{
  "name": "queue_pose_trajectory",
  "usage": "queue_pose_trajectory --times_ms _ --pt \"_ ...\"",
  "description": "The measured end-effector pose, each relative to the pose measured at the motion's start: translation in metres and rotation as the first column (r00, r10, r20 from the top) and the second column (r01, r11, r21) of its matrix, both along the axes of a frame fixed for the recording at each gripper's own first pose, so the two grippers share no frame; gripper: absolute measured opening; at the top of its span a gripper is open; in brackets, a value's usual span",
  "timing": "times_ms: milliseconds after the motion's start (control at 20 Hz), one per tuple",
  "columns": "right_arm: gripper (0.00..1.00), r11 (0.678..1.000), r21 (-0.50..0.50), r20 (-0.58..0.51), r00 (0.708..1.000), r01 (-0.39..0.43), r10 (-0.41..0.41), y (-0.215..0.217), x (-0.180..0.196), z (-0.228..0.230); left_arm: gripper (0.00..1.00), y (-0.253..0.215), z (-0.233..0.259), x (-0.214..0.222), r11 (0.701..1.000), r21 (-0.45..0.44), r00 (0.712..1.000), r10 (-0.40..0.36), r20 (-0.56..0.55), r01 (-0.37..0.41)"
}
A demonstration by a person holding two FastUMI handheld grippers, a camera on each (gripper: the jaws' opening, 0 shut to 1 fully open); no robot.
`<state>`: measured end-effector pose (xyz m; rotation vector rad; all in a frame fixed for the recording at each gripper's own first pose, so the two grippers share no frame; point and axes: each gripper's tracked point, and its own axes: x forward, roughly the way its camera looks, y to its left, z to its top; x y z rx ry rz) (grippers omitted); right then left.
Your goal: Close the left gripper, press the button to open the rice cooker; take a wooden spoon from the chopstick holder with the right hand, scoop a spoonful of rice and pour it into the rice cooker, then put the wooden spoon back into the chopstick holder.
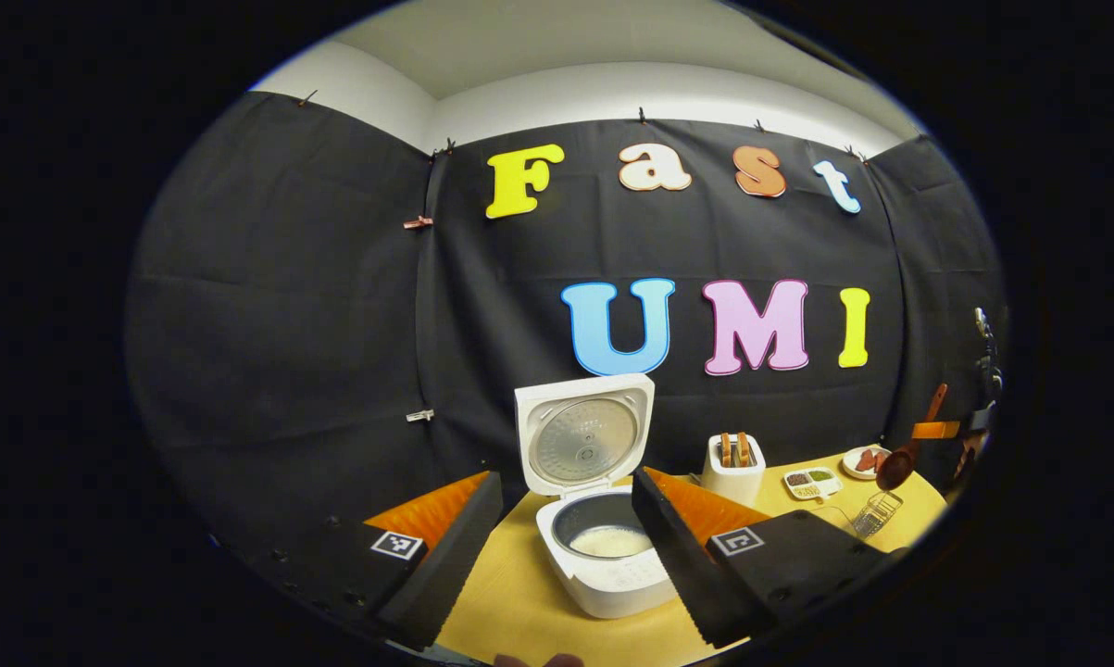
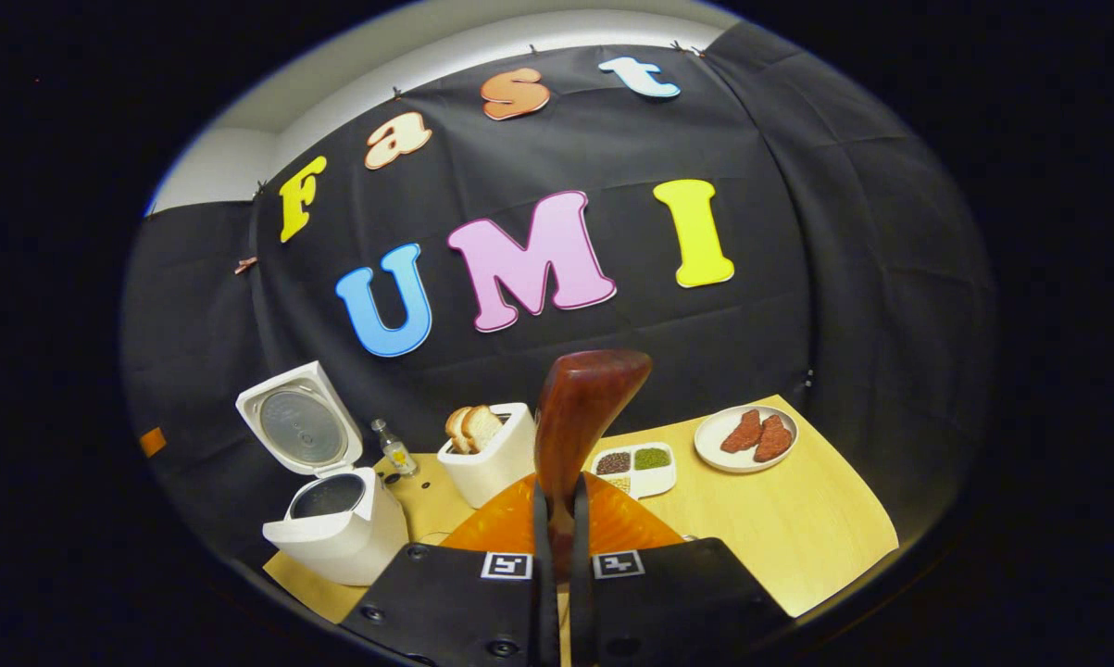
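Note:
The white rice cooker [image 1: 612, 574] stands open on the wooden table, lid [image 1: 582, 437] upright, with whitish contents in its pot [image 1: 609, 541]. My left gripper [image 1: 566, 482] hovers just in front of it, fingers wide open and holding nothing. In the right gripper view, my right gripper [image 2: 561, 491] is shut on the handle of the wooden spoon [image 2: 582, 398], whose bowl points up and away. The rice cooker [image 2: 334, 528] sits far to its left. In the left gripper view the spoon [image 1: 897, 465] hangs in the air above the wire chopstick holder [image 1: 877, 512].
A white box with bread slices [image 2: 492, 454] stands behind the table's middle, a small bottle [image 2: 394, 449] beside it. A divided dish of beans [image 2: 635, 465] and a plate with meat pieces [image 2: 746, 435] lie to the right. The table edge [image 2: 844, 574] is near.

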<state>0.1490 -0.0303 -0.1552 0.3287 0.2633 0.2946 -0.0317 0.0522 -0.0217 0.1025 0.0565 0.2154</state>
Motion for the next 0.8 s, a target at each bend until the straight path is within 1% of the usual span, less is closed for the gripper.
queue_pose_trajectory --times_ms 100,200,250,350,500,550,650,800 --pt "0.09 0.997 -0.062 -0.008 0.999 -0.037 0.037 0.035 -0.006 -0.01 0.97 0.009 -0.002 0.005 1.0 0.013 1.0 -0.026 -0.003 0.026" --pt "0.09 0.986 -0.147 -0.025 0.997 -0.082 0.079 0.069 -0.008 -0.028 0.97 0.014 -0.001 0.008 0.998 0.018 0.999 -0.054 -0.002 0.054" --pt "0.09 0.974 -0.2 -0.038 0.994 -0.106 0.101 0.083 -0.009 -0.039 0.97 0.016 -0.003 0.009 0.998 0.02 0.998 -0.067 -0.004 0.067" --pt "0.09 0.94 -0.308 -0.056 0.989 -0.145 0.134 0.109 -0.005 -0.06 0.97 0.021 -0.005 0.009 0.996 0.025 0.996 -0.084 -0.013 0.085" --pt "0.1 0.896 -0.411 -0.076 0.986 -0.17 0.152 0.131 0.001 -0.083 0.97 0.025 -0.009 0.009 0.995 0.011 0.995 -0.101 -0.019 0.101" --pt "0.09 0.882 -0.436 -0.092 0.984 -0.18 0.156 0.136 0.004 -0.094 0.97 0.027 -0.012 0.009 0.995 0.007 0.994 -0.103 -0.023 0.103" --pt "0.1 0.874 -0.441 -0.118 0.979 -0.202 0.166 0.145 0.008 -0.11 0.97 0.028 -0.014 0.008 0.994 0.007 0.994 -0.106 -0.027 0.106" --pt "0.09 0.856 -0.478 -0.157 0.978 -0.198 0.138 0.14 0.017 -0.134 0.97 0.028 -0.013 0.007 0.995 0.017 0.995 -0.1 -0.023 0.1"
